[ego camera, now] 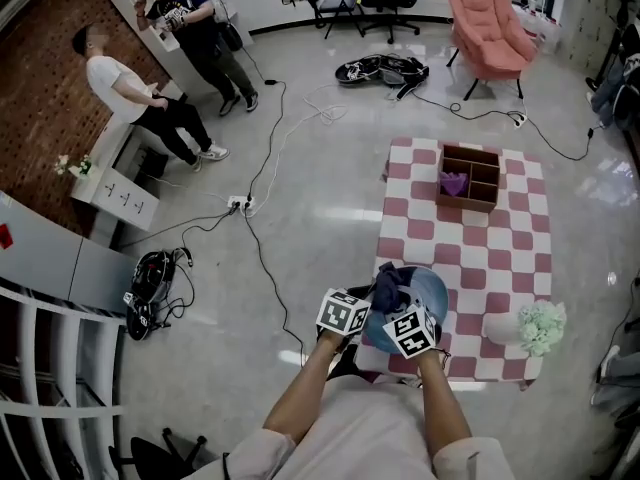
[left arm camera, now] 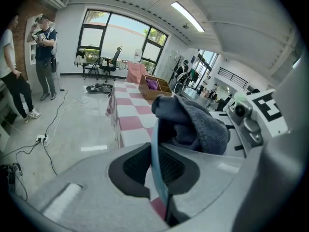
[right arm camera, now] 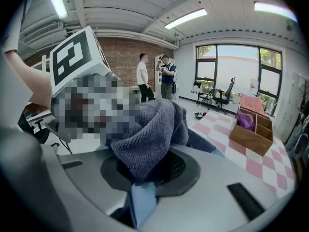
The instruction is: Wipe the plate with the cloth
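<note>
**plate pinched by its rim, cloth bunched on its face**

the left gripper (left arm camera: 155, 170) is closed on the rim of the blue plate (ego camera: 432, 290), which stands on edge between its pads, held over the near left corner of the checked table (ego camera: 505, 268). the right gripper (right arm camera: 145, 173) is clamped on the grey-blue cloth (right arm camera: 150, 122), with a slip of the plate's rim showing in the same bite. the cloth bunches against the plate's face.

to wipe well, i judge the left hold should be firm while the right drags the cloth in overlapping sweeps, with a fold laid flat rather than a knot. a thin rim grip could slip under a hard push, so pressure wants to be light and aimed toward the left pads.

the table's near edge lies right under the plate. the floor to the left is open save for cables (ego camera: 262, 258). the wooden box (ego camera: 470, 178) sits well apart at the far end, and the green bunch (ego camera: 541, 326) is near the right corner.
</note>
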Demonstrator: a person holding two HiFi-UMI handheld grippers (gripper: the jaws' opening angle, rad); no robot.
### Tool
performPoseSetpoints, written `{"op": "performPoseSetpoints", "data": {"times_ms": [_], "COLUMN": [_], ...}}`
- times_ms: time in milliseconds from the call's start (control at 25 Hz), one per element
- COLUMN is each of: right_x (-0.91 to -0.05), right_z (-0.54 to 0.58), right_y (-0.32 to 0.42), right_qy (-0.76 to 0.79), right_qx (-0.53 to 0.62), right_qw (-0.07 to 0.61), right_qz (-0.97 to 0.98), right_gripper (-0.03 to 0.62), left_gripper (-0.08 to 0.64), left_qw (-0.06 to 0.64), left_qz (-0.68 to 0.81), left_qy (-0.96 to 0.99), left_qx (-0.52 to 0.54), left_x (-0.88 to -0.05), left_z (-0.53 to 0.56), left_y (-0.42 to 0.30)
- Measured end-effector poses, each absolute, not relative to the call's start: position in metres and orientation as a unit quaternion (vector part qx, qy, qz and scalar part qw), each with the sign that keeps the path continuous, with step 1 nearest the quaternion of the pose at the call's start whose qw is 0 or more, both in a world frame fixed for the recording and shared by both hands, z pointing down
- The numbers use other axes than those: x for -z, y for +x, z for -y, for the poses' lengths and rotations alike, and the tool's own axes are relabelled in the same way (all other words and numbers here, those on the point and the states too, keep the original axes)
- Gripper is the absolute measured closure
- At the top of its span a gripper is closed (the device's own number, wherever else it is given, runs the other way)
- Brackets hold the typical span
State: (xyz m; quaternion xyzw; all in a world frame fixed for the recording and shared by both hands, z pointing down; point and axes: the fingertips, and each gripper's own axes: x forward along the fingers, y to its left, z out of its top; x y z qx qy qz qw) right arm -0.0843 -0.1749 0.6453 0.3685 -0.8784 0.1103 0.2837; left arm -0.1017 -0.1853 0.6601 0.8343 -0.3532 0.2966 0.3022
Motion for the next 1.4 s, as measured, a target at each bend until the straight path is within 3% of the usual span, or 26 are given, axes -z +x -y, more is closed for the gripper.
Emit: {"op": "performPoseSetpoints", "data": {"times_ms": [1400], "right_x": [-0.664], "right_z": [0.209], "right_y": [-0.061], "right_qy": [0.372], "right_qx": [-0.136], "right_qw": [0.277], "right_qz": [0.876], "right_gripper": [0.506], "left_gripper": [0.534], "left_qw": [0.294], "left_qz": [0.390], "left_qy": [0.807], "left_qx": [-0.331], "left_x": [-0.662], "left_z": [0.179], "left_y": [-0.104]}}
